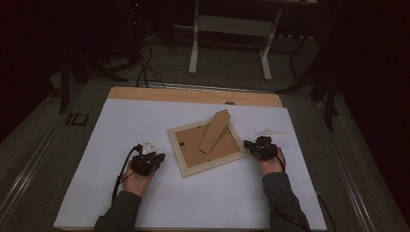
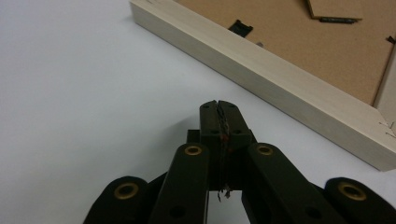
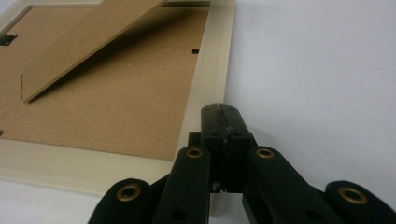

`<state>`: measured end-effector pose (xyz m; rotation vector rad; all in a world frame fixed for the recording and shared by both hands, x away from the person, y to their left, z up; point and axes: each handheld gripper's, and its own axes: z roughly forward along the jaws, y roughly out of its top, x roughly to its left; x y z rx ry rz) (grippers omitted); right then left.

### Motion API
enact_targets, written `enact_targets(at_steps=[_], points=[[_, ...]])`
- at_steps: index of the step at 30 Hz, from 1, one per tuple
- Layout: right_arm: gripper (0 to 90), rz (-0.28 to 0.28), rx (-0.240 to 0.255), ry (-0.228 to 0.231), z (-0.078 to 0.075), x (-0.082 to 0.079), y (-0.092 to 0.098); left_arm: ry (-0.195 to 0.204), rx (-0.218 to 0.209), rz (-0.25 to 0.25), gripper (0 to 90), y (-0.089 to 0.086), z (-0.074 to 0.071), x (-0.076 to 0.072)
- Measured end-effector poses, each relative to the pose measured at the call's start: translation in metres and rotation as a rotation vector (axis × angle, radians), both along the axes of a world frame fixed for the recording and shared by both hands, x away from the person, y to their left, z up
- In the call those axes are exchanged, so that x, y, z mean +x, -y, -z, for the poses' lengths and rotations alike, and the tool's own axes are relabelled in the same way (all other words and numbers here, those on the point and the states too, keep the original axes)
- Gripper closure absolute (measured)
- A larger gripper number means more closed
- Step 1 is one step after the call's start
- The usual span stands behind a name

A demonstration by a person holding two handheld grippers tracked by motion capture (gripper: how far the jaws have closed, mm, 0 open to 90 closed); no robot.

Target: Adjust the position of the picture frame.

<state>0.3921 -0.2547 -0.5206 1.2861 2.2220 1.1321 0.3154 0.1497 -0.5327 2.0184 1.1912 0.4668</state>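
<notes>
Two tools are resting clenched and empty on the white table (image 1: pixel 111 140): the left tool (image 2: pixel 219 103) just short of the picture frame (image 1: pixel 205 145), the right tool (image 3: pixel 219 108) over its pale wooden edge. The frame is lying face down between them, brown backing up, cardboard stand (image 1: pixel 215 130) tilting upward.

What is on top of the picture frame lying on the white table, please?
The picture frame lies back-up; its brown backing board faces up, with the cardboard stand flap hinged open above it. Its front face, pressed against the table, is hidden.
</notes>
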Motion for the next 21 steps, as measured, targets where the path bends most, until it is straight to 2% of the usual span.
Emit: enact_targets(at_steps=[6, 21], points=[[89.6, -0.015, 0.018, -0.008, 0.0, -0.001, -0.001, -0.007, 0.007, 0.013, 90.0, 0.008, 0.003, 0.003], [89.6, -0.083, 0.0, 0.002, 0.001, -0.006, -0.013, -0.013, 0.012, 0.027, 90.0, 0.017, 0.006, 0.006]])
